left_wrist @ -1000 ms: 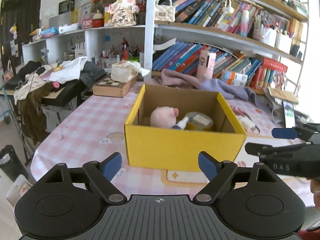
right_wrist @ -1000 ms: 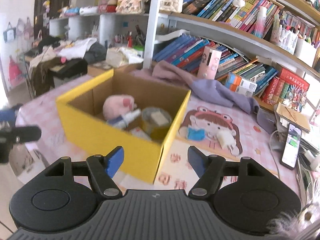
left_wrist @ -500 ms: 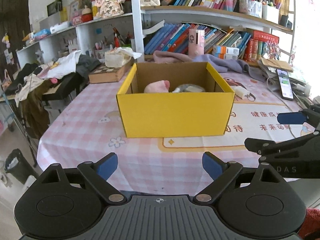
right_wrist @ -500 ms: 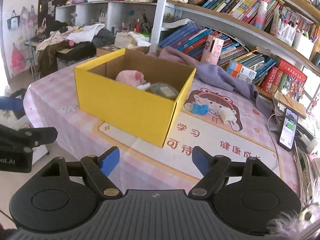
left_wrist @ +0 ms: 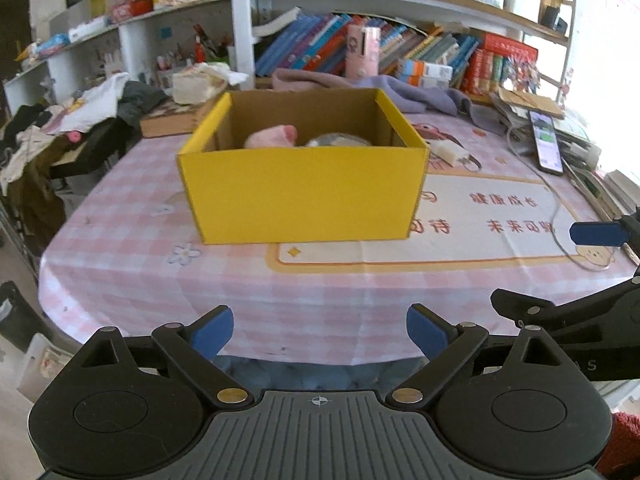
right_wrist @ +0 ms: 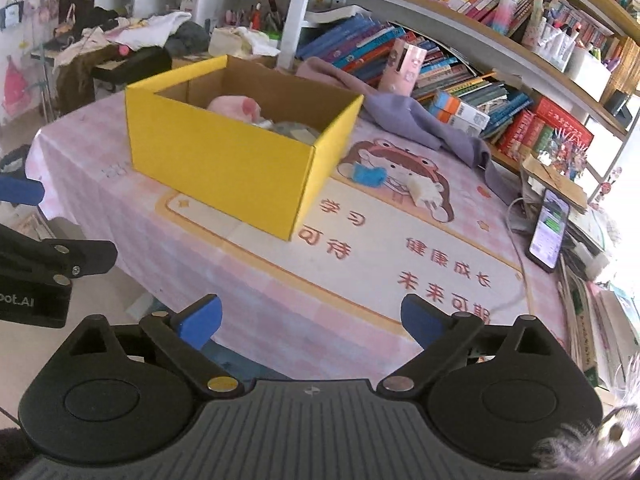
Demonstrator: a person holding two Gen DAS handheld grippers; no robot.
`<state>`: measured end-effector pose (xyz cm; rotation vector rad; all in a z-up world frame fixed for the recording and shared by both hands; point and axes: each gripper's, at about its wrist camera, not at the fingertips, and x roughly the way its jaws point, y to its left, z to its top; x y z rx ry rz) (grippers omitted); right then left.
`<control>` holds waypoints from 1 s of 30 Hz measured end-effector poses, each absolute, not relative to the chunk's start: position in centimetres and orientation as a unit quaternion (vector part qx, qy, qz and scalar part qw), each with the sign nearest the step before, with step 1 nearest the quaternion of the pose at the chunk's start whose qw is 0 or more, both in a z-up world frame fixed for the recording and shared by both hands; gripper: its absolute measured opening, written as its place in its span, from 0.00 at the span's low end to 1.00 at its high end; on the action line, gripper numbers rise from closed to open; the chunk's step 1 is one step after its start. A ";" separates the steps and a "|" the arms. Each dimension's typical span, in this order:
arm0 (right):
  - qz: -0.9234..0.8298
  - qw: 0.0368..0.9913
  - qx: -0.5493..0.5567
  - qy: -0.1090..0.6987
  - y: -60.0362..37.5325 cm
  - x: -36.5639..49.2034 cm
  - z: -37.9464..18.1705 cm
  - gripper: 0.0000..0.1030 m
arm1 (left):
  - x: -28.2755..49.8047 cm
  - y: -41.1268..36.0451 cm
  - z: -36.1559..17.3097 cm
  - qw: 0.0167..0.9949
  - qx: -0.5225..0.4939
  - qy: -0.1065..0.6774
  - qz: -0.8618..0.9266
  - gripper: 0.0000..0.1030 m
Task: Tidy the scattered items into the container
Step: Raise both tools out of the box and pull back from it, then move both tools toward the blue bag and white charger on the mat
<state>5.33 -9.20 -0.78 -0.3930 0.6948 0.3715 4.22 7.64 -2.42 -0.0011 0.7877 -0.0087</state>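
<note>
Scattered blue item (right_wrist: 366, 176) and white plug (right_wrist: 425, 192), lying right of centre on the counter (right_wrist: 400, 248) beside the yellow box (right_wrist: 224, 164), are best approached singly by the empty right hand-held gripper (right_wrist: 310, 322), its jaws opening, while the left hand-held gripper (left_wrist: 318, 334) is kept spread and empty.

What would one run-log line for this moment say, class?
left gripper: open, empty | right gripper: opening, empty | yellow box: pink plush inside | blue item, white plug: on tablecloth
</note>
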 end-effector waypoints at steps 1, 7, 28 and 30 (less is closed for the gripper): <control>0.178 0.904 -0.192 0.338 -9.4 5.3 -0.9 0.95 | 4.4 7.4 -2.5 0.922 0.001 0.386 -0.008 0.93; 0.162 0.905 -0.185 0.347 -10.8 5.7 -1.2 0.95 | 5.5 5.9 -2.8 0.916 0.015 0.399 -0.031 0.93; 0.125 0.908 -0.150 0.370 -15.9 10.3 -1.9 0.95 | 10.6 0.1 -3.3 0.902 0.057 0.420 -0.082 0.93; 0.118 0.909 -0.143 0.372 -16.7 10.9 -2.0 0.95 | 11.1 -0.8 -3.4 0.900 0.065 0.420 -0.093 0.93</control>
